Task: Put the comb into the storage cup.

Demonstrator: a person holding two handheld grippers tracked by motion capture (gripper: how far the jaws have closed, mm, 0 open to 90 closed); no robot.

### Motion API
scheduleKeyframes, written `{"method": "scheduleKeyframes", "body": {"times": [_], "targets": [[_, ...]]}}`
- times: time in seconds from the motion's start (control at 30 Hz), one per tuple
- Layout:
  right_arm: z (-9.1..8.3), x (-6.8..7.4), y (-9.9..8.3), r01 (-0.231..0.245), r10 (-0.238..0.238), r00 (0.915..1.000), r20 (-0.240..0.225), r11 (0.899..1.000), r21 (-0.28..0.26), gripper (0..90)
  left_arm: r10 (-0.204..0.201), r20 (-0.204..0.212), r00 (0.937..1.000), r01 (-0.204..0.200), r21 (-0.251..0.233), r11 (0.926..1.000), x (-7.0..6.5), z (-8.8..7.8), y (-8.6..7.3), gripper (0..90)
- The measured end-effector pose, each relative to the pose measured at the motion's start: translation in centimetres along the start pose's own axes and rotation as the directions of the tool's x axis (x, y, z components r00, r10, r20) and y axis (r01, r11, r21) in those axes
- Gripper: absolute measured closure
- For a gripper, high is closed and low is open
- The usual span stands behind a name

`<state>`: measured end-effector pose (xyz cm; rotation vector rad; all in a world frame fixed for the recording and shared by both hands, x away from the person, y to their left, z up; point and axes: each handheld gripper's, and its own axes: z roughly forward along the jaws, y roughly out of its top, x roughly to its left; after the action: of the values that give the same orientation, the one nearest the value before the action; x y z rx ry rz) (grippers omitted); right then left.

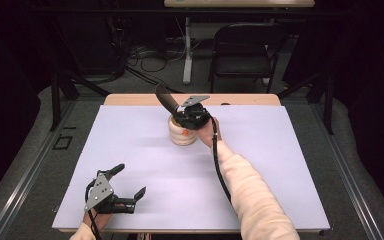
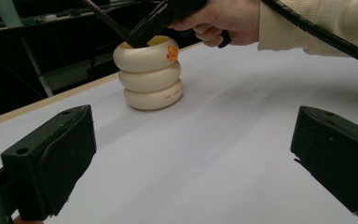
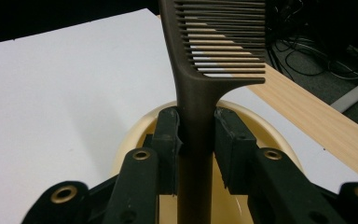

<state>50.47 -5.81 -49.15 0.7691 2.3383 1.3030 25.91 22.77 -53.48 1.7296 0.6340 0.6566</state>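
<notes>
A cream ribbed holder (image 1: 182,133) made of three stacked rings stands at the far middle of the white table (image 1: 130,150); in the left gripper view the holder (image 2: 150,74) has a small orange mark. My right gripper (image 1: 187,116) hangs over its mouth, shut on the handle of a dark brown comb (image 3: 200,84). The comb (image 1: 166,99) slants up and to the left, its teeth end outside the holder (image 3: 126,144). My left gripper (image 1: 129,181) rests near the front left corner, open, with nothing between its fingers (image 2: 51,158).
A wooden strip (image 1: 130,99) borders the table's far edge. Beyond it stand a black folding chair (image 1: 245,47) and a white table leg (image 1: 187,50) among floor cables. Dark curtains close in both sides.
</notes>
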Motion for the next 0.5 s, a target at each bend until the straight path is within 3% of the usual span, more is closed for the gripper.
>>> {"method": "scheduleKeyframes", "body": {"times": [0.17, 0.5], "targets": [[-0.2, -0.1, 0.0, -0.003, 0.003, 1.0, 0.001, 1.0, 0.011, 63.6, -0.001, -0.001, 1.0, 0.001, -0.002, 1.0, 0.0, 0.0, 0.0, 0.1], [-2.3, -0.7, 0.5, -0.032, 0.032, 0.9994, 0.016, 0.999, 0.01, 32.0, -0.003, 0.0, 1.0, 0.003, 0.0, 1.0, 0.0, 0.0, 0.0, 0.1]]}}
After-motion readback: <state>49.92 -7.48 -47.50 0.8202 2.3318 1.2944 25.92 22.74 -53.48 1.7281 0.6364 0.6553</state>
